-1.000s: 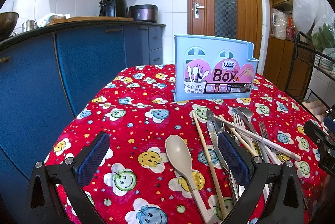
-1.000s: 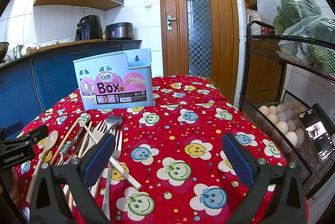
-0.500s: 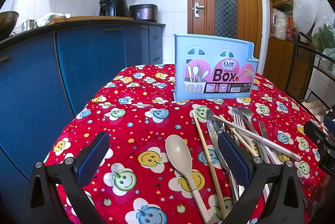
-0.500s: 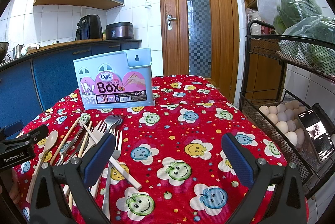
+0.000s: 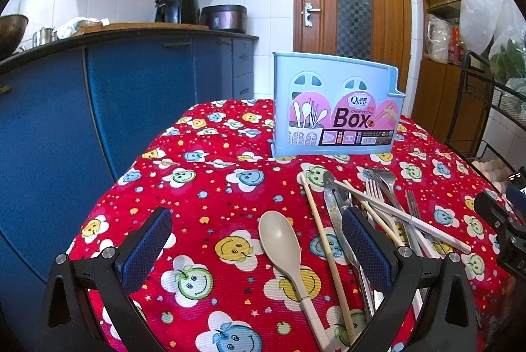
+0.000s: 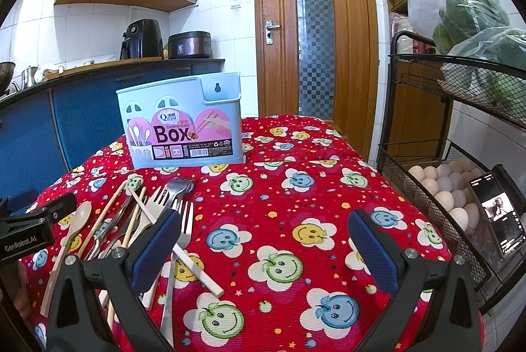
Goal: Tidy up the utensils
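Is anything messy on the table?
Yes. The forks, chopsticks and spoon lie loose in a crisscrossed pile on the red tablecloth, not standing in the blue box behind them. Nothing looks spilled or broken.

Printed on the pink label of the light-blue utensil holder (image 5: 335,108): "Qinar" in a white oval at the top, "CHOPSTICKS" in small capitals beneath, then "Box" in large dark letters. Below "Box", a strip with "01" and "02" beside small icons and a barcode, finer print too small to read. Left of the holder in the right wrist view, "GenRobot.AI" in white on the black left tool (image 6: 26,240).
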The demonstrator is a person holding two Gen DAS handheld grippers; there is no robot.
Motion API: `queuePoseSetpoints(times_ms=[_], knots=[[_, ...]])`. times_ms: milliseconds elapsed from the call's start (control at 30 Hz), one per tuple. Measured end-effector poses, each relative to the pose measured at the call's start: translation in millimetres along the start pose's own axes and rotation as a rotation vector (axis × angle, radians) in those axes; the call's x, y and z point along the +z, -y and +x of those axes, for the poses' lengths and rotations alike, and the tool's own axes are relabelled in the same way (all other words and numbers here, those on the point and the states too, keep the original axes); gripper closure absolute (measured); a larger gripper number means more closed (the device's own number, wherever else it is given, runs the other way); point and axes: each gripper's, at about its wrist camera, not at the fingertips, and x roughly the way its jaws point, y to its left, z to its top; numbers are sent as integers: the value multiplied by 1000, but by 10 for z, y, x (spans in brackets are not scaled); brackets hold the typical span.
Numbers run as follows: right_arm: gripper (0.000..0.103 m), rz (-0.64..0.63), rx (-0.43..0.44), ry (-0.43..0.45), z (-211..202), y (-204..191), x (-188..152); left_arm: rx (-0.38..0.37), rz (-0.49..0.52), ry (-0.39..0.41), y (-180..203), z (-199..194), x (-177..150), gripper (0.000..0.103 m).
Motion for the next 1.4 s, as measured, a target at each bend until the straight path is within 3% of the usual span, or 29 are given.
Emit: queuePoseSetpoints(times_ms=[300,467,633,800,1100,1400], knots=[[0,-26,42,-60,78,-33,57,7,13,-33,33,66,18,1],[2,-84,109,-69,52,-118,196,-2,13,-79,18,83,79,1],[22,-159,209,-120,116,-264,323,-5,-3,-145,-45,121,123,1],[27,-238,266,-193,218,-441,393,15,-13,-180,-107,98,145,1],[63,-300,391,-349,491,-651,427,29,4,-265,-129,129,109,2],[80,-431,441,-419,610,-928,346,20,-5,-329,-167,201,61,5]])
